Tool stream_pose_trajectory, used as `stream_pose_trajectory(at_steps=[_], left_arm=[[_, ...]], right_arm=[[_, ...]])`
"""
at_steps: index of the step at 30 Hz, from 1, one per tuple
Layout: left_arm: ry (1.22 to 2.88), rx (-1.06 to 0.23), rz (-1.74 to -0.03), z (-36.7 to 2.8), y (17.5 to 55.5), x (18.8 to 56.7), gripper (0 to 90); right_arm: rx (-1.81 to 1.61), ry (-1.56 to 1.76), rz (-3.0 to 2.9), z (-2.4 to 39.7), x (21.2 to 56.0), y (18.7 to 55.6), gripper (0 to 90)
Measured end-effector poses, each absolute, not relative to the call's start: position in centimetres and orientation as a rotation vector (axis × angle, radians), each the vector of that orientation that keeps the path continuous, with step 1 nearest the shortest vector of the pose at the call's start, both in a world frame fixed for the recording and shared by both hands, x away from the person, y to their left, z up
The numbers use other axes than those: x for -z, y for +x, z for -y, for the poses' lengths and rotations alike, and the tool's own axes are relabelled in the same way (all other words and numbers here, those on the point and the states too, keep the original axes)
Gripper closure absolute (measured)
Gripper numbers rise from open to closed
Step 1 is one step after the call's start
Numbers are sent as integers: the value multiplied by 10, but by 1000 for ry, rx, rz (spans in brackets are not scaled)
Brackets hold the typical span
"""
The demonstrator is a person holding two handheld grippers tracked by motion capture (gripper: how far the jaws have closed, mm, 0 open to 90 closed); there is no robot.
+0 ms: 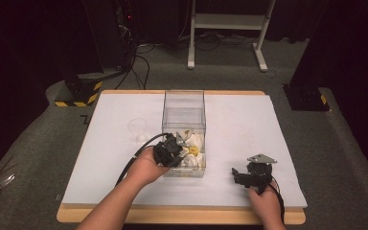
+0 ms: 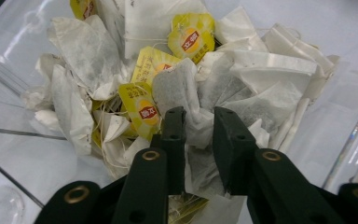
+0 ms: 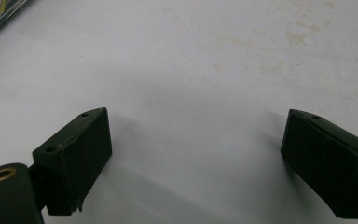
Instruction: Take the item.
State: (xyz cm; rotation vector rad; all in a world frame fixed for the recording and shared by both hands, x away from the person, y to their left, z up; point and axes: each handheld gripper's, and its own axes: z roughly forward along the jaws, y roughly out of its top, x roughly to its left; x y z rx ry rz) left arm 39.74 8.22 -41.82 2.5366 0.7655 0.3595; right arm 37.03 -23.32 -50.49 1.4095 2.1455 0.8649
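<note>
My left gripper (image 2: 199, 122) has its fingers pinched on a tea bag (image 2: 182, 91) atop the pile in the clear box (image 1: 184, 112); tangled strings could drag neighbours out. At four o'clock my right gripper (image 3: 196, 158) idles wide above the desk (image 1: 239, 124).

White table (image 1: 249, 120) bears clear box (image 1: 184, 111), cup (image 1: 138, 128)

Dim dark room, white table (image 1: 239, 124) brightly lit from above; soft shadows under jaws (right gripper view), slight blur.
</note>
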Motion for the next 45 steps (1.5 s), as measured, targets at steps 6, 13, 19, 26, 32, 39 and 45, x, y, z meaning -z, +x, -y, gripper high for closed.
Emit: stream_pose_trajectory(at_steps=[6,13,19,26,32,39,45], left_arm=[[2526,-356,-763,-85,398,418,866],[2487,-370,-758,-89,396,418,891],[2426,-372,-766,-95,394,417,894],[2331,-361,-783,-106,391,419,895],[2288,-384,-784,-112,388,420,896],[2171,-350,-782,-123,383,421,896],[2095,-362,-773,-130,380,420,896]], right_arm=[[-864,1409,-2145,233,505,370,84],[-865,1409,-2145,233,505,370,84],[-864,1409,-2145,233,505,370,84],[-865,1409,-2145,233,505,370,84],[-864,1411,-2145,233,505,370,84],[-864,1412,-2144,233,505,370,84],[-864,1412,-2145,233,505,370,84]])
